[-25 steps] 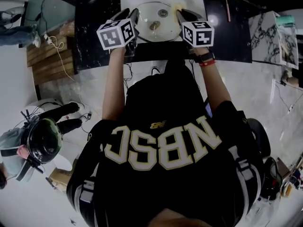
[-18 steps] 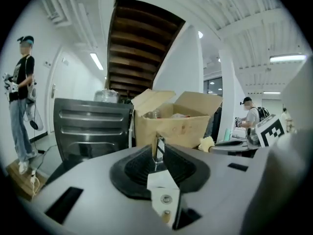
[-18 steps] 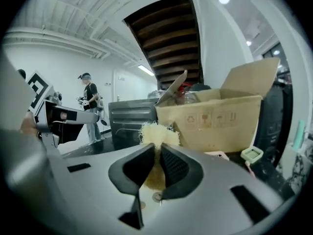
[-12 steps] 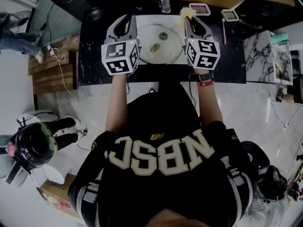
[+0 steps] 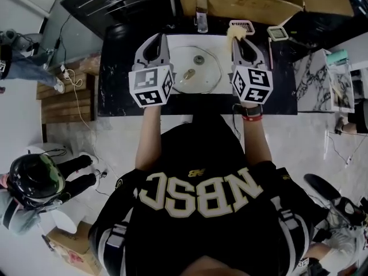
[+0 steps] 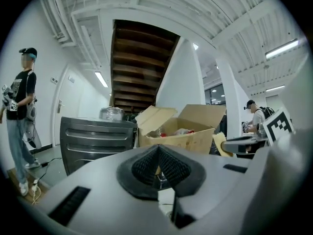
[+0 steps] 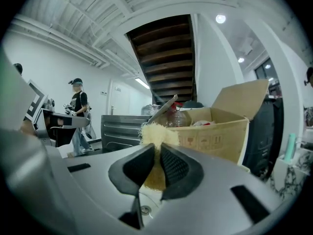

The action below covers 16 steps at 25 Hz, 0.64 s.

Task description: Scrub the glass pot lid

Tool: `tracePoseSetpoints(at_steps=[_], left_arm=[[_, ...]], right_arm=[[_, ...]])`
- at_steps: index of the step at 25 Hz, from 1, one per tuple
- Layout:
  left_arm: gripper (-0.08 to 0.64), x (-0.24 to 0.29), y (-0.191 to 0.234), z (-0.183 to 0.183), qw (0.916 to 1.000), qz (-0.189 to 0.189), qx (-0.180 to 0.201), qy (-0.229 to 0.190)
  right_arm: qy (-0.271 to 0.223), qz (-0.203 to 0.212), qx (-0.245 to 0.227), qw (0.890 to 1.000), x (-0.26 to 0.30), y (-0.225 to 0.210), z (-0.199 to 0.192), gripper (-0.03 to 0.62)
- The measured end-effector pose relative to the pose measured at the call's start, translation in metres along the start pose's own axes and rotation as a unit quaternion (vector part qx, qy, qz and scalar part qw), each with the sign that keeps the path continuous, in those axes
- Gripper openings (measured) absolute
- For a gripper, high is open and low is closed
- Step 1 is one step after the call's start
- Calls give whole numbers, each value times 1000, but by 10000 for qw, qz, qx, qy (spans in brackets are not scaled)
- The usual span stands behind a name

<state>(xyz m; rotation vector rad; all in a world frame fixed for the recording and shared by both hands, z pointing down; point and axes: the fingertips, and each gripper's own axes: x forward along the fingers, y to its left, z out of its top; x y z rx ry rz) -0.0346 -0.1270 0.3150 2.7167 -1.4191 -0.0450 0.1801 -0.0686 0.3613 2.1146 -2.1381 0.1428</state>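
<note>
The glass pot lid (image 5: 196,68) lies flat in the white sink (image 5: 172,41) of the black surface (image 5: 118,79). My left gripper (image 5: 159,38) has just closed its jaws on nothing — my right gripper (image 5: 236,40) clamps what looks like a yellow scrub pad (image 5: 234,31).

I see the left claw (image 6: 157,150) and right claw (image 7: 155,153) both in pale grey, with ribbed black pads (image 6: 144,168). Each cube (image 5: 150,86) is white with black square markers. The scrubber (image 7: 154,131) is pale straw yellow. The lid (image 5: 198,76) is clear glass with a silvery knob, and it sits over a white basin (image 5: 181,41). The desk (image 5: 118,85) is glossy black. The box (image 5: 241,4) is plain brown card. The shirt (image 5: 201,223) is black with cream letters, and the wristband (image 5: 251,117) is red.
</note>
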Motion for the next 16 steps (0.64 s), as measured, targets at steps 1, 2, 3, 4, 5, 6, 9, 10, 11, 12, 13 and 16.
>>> tracePoseSetpoints(at_steps=[1, 2, 3, 4, 5, 6, 9, 10, 11, 12, 13, 16], left_arm=[[14, 0, -2, -2, 10000, -39, 17, 15], [14, 0, -4, -4, 10000, -76, 15, 19], [15, 0, -5, -6, 9999, -107, -3, 12], [15, 1, -7, -7, 9999, -136, -35, -5], [14, 1, -9, -10, 9998, -167, -80, -20], [15, 1, -11, -14, 9997, -199, -131, -20], [15, 3, -21, -22, 9995, -297, -136, 30], [15, 3, -24, -24, 9994, -321, -131, 53], [15, 3, -27, -26, 9993, -341, -138, 82], [15, 2, -29, -30, 9992, -362, -149, 123], [15, 2, -31, -35, 9990, -381, -153, 176], [15, 2, -37, -49, 9983, -428, -134, 370]], right_arm=[[15, -13, -4, 10000, -2, -1, -2, 48], [37, -17, 0, 10000, -3, -1, -5, 48], [67, -15, 3, 10000, -3, 0, -7, 48], [101, -13, 6, 9999, -4, 0, -11, 48], [136, -15, 11, 9999, -5, 0, -14, 48], [169, -18, 20, 9999, -6, -1, -17, 48], [256, -10, 59, 9997, -11, -2, -22, 48], [285, 6, 65, 9996, -12, -2, -24, 48], [314, 26, 68, 9995, -13, -1, -25, 48], [343, 49, 64, 9994, -14, -1, -27, 48], [371, 71, 54, 9993, -15, 0, -29, 48], [461, 126, 15, 9989, -16, 2, -37, 48]])
